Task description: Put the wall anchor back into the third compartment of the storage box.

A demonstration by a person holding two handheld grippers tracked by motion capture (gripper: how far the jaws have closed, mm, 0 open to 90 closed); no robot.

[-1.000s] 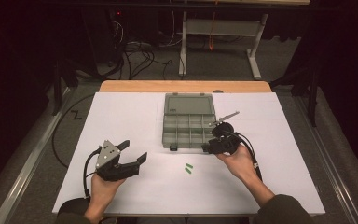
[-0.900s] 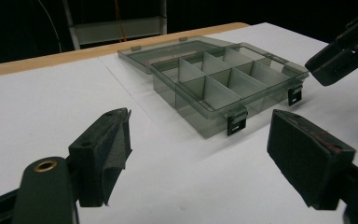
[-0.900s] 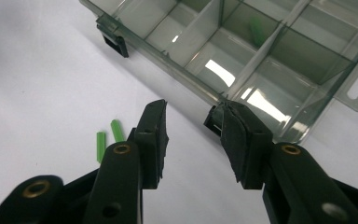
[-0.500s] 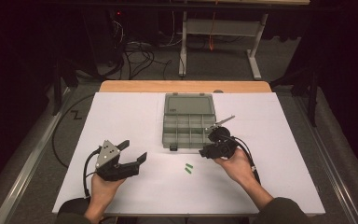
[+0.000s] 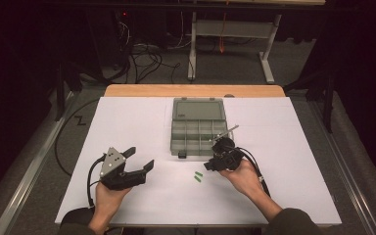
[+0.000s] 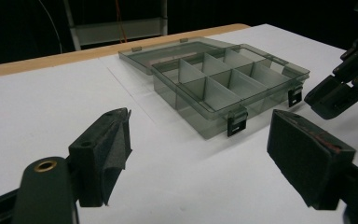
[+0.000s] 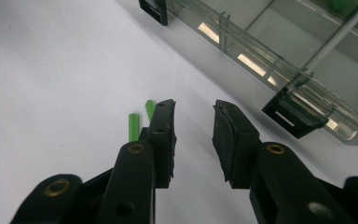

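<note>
White table | green pcs just beside R gripper jaws, none between

The left gripper is seen from behind its own two black jaws, which are held wide apart above the white table with nothing between them. Beyond the gap, a clear plastic compartment box is set on the table, its lid laid open flat behind it and its inner dividers visible; two dark latches are carried on its near wall. At the right edge, the right gripper is seen just beside the box's near corner.
</note>
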